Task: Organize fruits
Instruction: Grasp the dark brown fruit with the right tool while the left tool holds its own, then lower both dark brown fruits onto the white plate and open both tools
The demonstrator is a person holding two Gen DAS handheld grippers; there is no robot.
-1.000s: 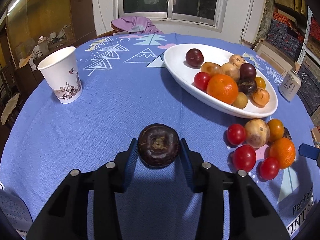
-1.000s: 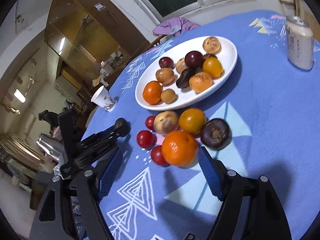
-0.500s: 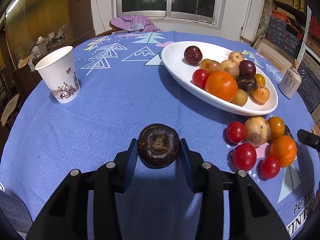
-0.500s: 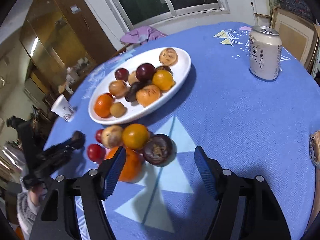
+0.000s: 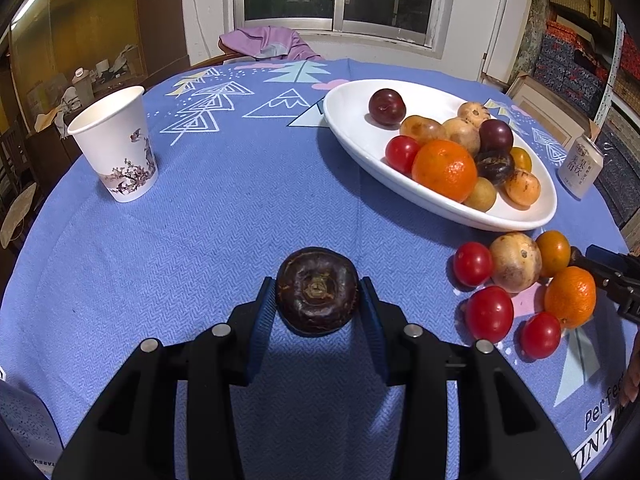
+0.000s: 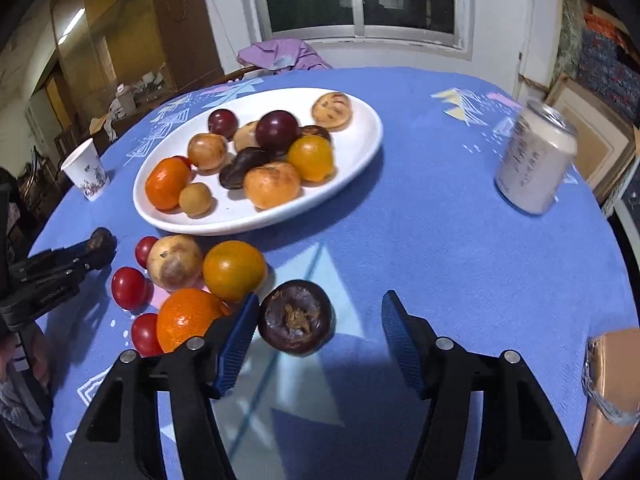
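Note:
My left gripper (image 5: 318, 304) is shut on a dark purple mangosteen (image 5: 317, 296), held above the blue tablecloth. A white oval plate (image 5: 348, 120) holding several fruits lies to the far right; it also shows in the right wrist view (image 6: 360, 136). Loose tomatoes, oranges and a brown fruit (image 5: 515, 262) lie in front of the plate. My right gripper (image 6: 318, 332) is open. A second dark mangosteen (image 6: 296, 317) lies on the cloth between its fingers, close to the left finger (image 6: 236, 340). An orange (image 6: 186, 316) touches that finger's outer side.
A white paper cup (image 5: 116, 146) stands at the left. A drink can (image 6: 534, 160) stands at the right of the plate. A purple cloth (image 5: 268, 42) hangs on a chair beyond the table. A tan packet (image 6: 612, 380) lies at the right edge.
My right gripper has swung right and moved in around the second mangosteen, away from the orange. My left gripper has held its mangosteen almost still, drifting slightly.

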